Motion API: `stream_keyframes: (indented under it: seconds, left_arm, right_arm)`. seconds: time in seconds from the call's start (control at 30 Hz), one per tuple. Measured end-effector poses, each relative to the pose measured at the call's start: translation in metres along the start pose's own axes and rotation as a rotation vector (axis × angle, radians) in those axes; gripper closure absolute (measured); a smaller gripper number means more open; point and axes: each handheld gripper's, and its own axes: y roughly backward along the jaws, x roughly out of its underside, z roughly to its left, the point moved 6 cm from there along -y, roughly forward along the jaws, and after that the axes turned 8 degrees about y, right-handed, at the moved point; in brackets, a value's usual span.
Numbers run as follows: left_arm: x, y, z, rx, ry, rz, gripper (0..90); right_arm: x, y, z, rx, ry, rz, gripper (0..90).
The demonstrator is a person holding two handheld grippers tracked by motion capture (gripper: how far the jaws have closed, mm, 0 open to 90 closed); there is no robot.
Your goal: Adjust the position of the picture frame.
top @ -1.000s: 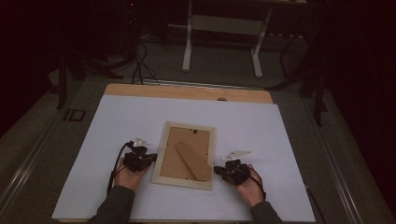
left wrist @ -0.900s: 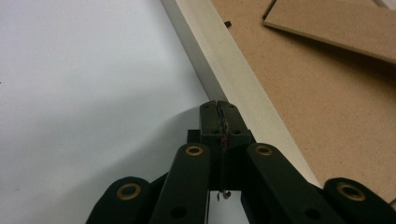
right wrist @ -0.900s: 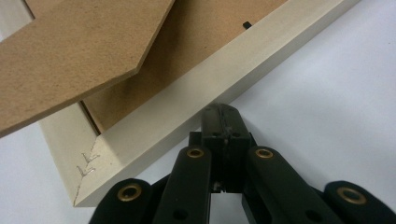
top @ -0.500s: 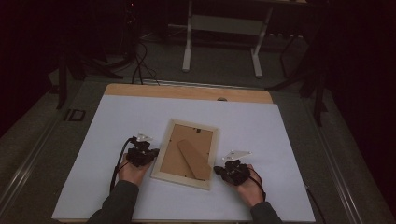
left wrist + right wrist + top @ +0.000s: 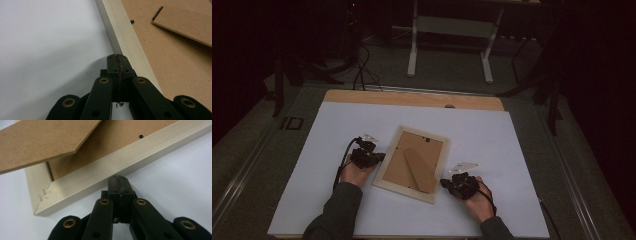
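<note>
I see the picture frame (image 5: 412, 164) lying face-down and skewed on the white counter (image 5: 522, 150), its cardboard stand (image 5: 419, 170) on top. My left tongs (image 5: 117, 56) are clenched empty against its left rail; my right tongs (image 5: 119, 180), also clenched empty, press its near rail by the corner.

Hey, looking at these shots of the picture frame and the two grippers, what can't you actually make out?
- Front of the picture frame: it lies face down in the high view.
- Whether the left gripper touches the frame: left gripper view, shut tips cover the spot.
- Same for the right gripper, right gripper view.
- Backing clips: too small.
</note>
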Motion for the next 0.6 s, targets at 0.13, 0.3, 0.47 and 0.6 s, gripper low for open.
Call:
stream_keyframes:
  seconds: [0.13, 0.3, 0.47, 0.6]
  left_arm:
    - [-0.001, 0.000, 0.004, 0.013, 0.012, 0.000, 90.0]
    - [-0.002, 0.005, 0.007, 0.001, 0.014, -0.008, 90.0]
    - [0.001, 0.022, 0.010, -0.011, 0.025, -0.045, 88.7]
    - [0.008, 0.035, 0.005, -0.005, 0.020, -0.075, 88.0]
  right_arm:
    - [0.000, 0.001, 0.009, -0.038, 0.037, 0.006, 90.0]
    - [-0.001, -0.001, 0.018, -0.068, 0.077, 0.008, 90.0]
    - [-0.006, -0.005, 0.030, -0.094, 0.111, 0.002, 90.0]
    - [-0.008, -0.009, 0.033, -0.106, 0.109, -0.009, 90.0]
